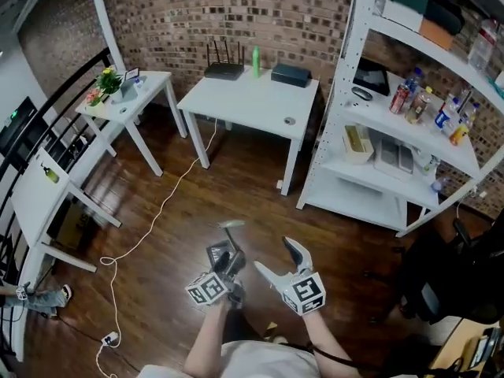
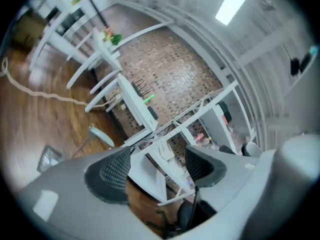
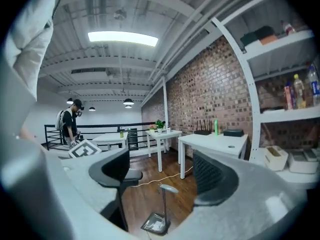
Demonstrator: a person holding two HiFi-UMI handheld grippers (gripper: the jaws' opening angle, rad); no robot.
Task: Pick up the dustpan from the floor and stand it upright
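My left hand-held gripper (image 1: 228, 264) is held above the floor (image 1: 181, 203) with its jaws spread wide; nothing is between the pads. My right hand-held gripper (image 1: 277, 264) is just beside it, also with its jaws spread and nothing gripped. The dustpan (image 3: 155, 225) stands upright on the wooden floor, pan down and handle up, just ahead of both grippers and touching neither. In the right gripper view it appears through the gap between the jaws, beyond their tips. In the left gripper view it lies to the lower left, outside the jaws. In the head view its handle top shows as a blur just past the left hand-held gripper. Beyond the dustpan a white desk (image 1: 252, 93) stands against the brick wall (image 1: 260, 14); it carries a router (image 1: 224, 69), a green bottle (image 1: 256, 61) and a dark box (image 1: 291, 75). A pale cable (image 1: 150, 227) runs across the floor from the desk toward the left. A white shelf (image 1: 394, 172) with bottles and boxes stands at the right. A person (image 3: 70, 119) stands far back by the railing.
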